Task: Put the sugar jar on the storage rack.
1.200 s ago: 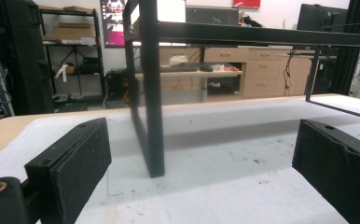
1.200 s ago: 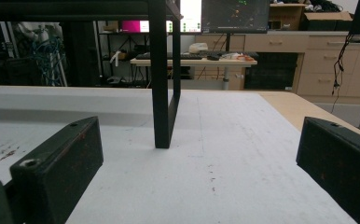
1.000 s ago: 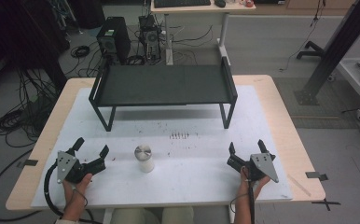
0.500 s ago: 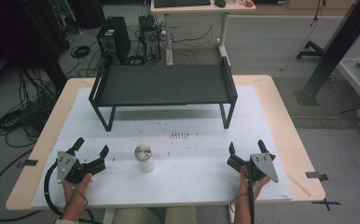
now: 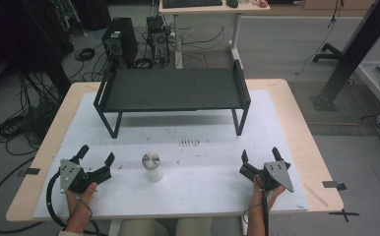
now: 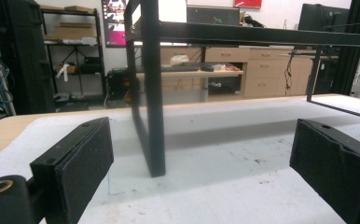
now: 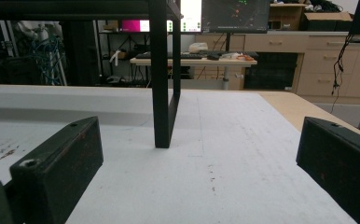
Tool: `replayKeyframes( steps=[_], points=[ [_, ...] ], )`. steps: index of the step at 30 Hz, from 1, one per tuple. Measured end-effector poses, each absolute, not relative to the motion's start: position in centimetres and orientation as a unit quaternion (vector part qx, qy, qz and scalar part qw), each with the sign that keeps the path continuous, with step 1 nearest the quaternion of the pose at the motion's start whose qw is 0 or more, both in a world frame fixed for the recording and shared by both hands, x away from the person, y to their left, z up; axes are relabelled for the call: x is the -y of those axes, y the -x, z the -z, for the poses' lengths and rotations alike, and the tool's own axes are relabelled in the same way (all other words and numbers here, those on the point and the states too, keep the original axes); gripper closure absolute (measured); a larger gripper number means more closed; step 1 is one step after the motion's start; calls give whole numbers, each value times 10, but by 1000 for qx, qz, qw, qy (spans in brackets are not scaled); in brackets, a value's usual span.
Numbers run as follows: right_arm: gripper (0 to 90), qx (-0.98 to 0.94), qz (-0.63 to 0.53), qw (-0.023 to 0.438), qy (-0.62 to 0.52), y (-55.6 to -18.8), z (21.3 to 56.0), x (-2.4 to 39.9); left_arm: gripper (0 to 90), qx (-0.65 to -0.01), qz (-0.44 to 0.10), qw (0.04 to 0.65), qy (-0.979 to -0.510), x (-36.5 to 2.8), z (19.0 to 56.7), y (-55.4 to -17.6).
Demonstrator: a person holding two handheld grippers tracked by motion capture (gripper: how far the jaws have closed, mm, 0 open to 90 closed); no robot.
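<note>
Both claws rest low on the white table mat (image 5: 203,162), jaws spread wide and holding nothing — the left gripper (image 5: 96,158) at the person's left, the right gripper (image 5: 259,156) at the right. The small white cup with a metal lid (image 5: 151,166) stands upright between them, near the left claw's right side and well apart from the right claw. Judging from this, the likeliest slip is a sideways knock: the cup is narrow and top-heavy looking, so one jaw arriving before the other could tip it. Farther ahead of both claws stands the black shelf rack (image 5: 172,88) — its legs (image 6: 151,93) rise straight in front, and a hurried lift could clip the frame.
</note>
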State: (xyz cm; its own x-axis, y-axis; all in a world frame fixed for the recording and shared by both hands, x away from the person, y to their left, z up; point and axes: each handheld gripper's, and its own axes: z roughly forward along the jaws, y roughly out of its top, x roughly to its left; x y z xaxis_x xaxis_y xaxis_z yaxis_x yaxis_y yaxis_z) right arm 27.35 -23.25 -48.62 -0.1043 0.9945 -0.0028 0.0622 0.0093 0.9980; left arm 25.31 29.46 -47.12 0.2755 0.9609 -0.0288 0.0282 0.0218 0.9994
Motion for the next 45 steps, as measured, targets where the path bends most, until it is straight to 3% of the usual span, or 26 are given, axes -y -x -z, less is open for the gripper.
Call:
replayKeyframes(
  steps=[9,21,33,45],
  points=[
    [3,-543,-507,459,-487,-274,486,232,57,-451,-384,588,-552,-296,463,-241],
    [3,-546,-505,459,-486,-274,486,232,33,-433,-382,609,-544,-293,440,-220],
    [4,-548,-502,460,-485,-274,486,231,26,-373,-364,636,-570,-257,417,-210],
    [5,-550,-500,460,-486,-274,486,231,26,-341,-346,635,-600,-223,419,-215]
  ],
)
